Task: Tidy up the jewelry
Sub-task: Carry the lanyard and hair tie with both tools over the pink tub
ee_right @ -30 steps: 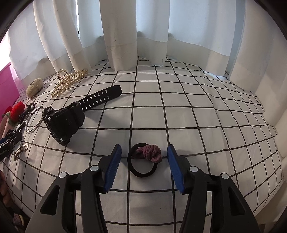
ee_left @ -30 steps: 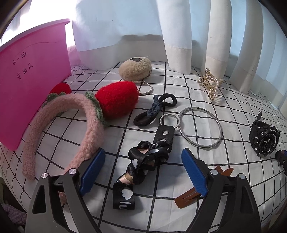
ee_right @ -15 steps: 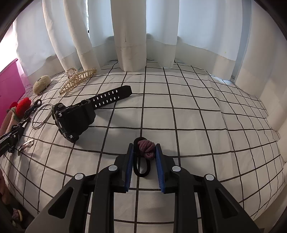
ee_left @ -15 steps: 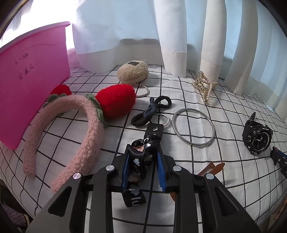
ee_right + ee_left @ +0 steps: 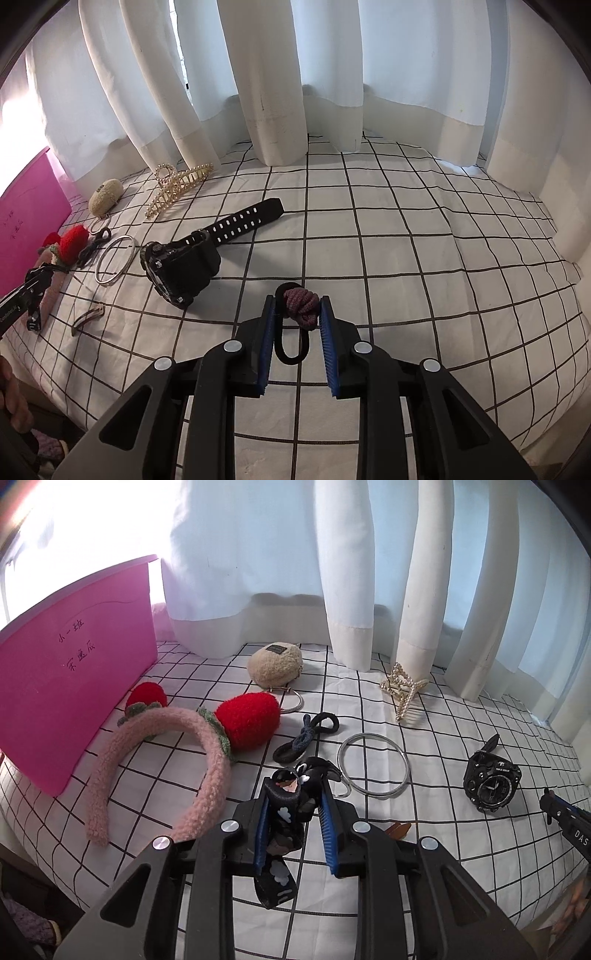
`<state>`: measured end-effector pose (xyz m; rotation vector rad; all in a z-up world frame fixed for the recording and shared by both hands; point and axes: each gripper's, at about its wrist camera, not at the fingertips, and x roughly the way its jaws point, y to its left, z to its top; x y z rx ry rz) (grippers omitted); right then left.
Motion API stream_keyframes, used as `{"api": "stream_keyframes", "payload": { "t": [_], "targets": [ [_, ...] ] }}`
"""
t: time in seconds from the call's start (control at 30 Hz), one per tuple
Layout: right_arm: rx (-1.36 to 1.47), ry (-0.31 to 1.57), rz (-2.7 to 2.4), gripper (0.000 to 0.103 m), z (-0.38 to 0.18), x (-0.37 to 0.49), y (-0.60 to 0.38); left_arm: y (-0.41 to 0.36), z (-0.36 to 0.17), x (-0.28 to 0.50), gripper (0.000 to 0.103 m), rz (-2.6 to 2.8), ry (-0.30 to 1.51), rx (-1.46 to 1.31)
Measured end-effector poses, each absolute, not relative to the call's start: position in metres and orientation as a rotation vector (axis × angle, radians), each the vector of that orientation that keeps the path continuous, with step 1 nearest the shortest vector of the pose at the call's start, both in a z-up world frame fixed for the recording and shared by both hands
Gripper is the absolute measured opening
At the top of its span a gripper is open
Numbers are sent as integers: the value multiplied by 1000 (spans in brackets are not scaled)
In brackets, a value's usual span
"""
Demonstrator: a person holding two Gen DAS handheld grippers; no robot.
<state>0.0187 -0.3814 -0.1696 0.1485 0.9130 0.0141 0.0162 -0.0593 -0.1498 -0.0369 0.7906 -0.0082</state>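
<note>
Both grippers have lifted their things off the cloth (image 5: 406, 229). Left gripper (image 5: 293, 812) pinches the black strap (image 5: 286, 808), raised just left of the silver ring (image 5: 373, 765). Right gripper (image 5: 297, 317) pinches the hair tie (image 5: 300, 301), up to the right of the watch (image 5: 181, 266). Ring lies left of the watch.

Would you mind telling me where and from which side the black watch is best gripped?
Probably the bulky case of the black watch, from above, fingers across its narrower sides. It lies tilted on the checked cloth with one strap stretched flat away from it. The strap is thin and floppy; the case is rigid and stands proud.
</note>
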Motion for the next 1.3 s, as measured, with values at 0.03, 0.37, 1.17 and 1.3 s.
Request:
{"api": "stream_keyframes", "payload": {
  "t": [0.03, 0.37, 1.17, 1.3],
  "targets": [
    [145, 908, 20, 23, -164, 19, -381, -59, -144, 15, 24, -2, 790, -38],
    [150, 841, 190, 23, -90, 27, -360, -39, -50, 1, 24, 91, 724, -88],
    [123, 709, 689, 23, 49, 125, -59, 182, 55, -19, 24, 383, 631, -186],
    [102, 725, 731, 23, 52, 140, 8, 227, 51, 5, 24, 374, 647, -197]
  ]
}}
